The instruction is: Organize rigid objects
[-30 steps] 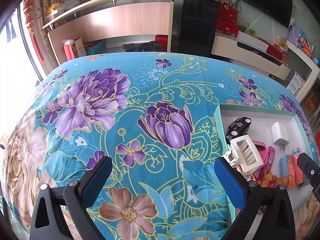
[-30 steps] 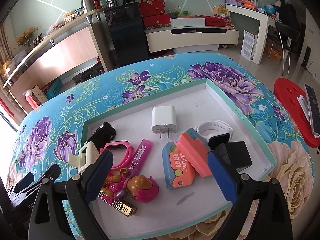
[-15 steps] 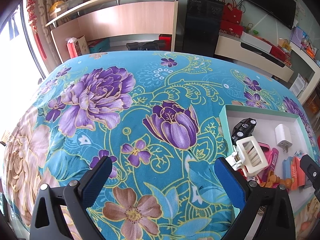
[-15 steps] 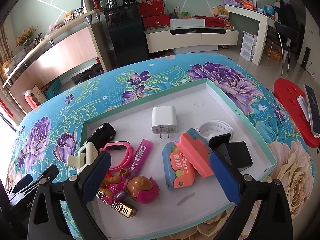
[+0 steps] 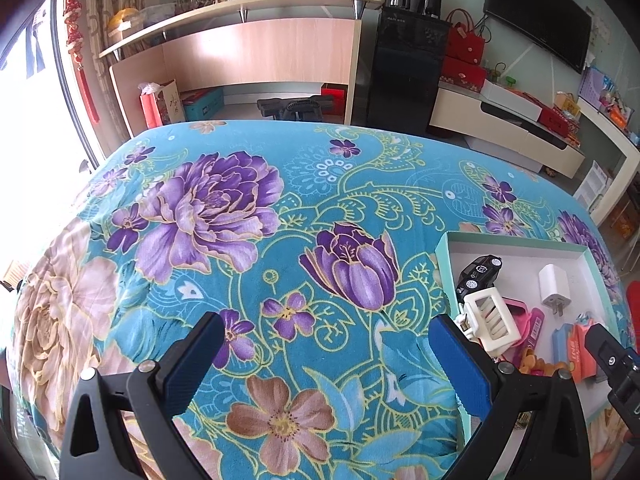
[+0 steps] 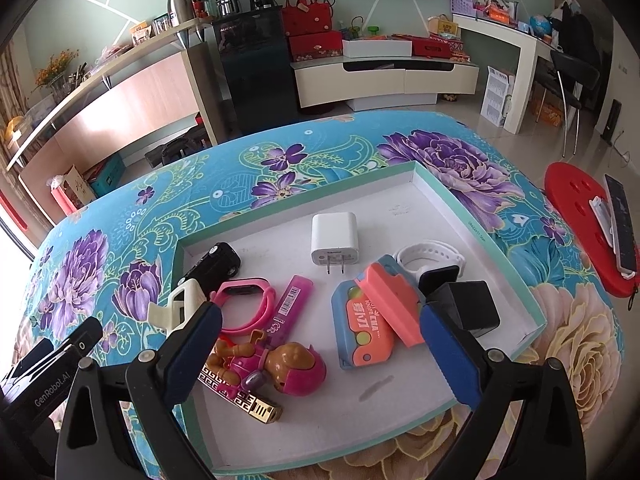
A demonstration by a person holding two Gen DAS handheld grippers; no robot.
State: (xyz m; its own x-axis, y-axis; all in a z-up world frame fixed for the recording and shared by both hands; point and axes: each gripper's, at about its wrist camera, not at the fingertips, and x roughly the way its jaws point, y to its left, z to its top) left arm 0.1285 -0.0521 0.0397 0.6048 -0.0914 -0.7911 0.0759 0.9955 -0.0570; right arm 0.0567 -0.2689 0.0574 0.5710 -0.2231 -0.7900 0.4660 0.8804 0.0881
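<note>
Right gripper [image 6: 320,344], jaws spread wide and holding nothing, hangs above the near half of a shallow white tray with a mint rim [image 6: 532,312]. Between its fingers lie an orange-and-blue toy case [image 6: 366,330] and a pink figurine [image 6: 280,364]; a gold bar [image 6: 244,398] lies just nearer, beside the left finger. Ahead of the fingers lie a pink wristband [image 6: 246,304], a purple tube [image 6: 290,302], a white charger [image 6: 334,240] and a black toy car [image 6: 216,264]. Beside the right finger sit a black cube [image 6: 472,306] and a white watch [image 6: 434,258]. A cream clip [image 6: 182,306] leans at the tray's left rim.

Left gripper [image 5: 326,360], jaws likewise spread and empty, hangs over the floral tablecloth [image 5: 224,208]; the tray lies to its right.
</note>
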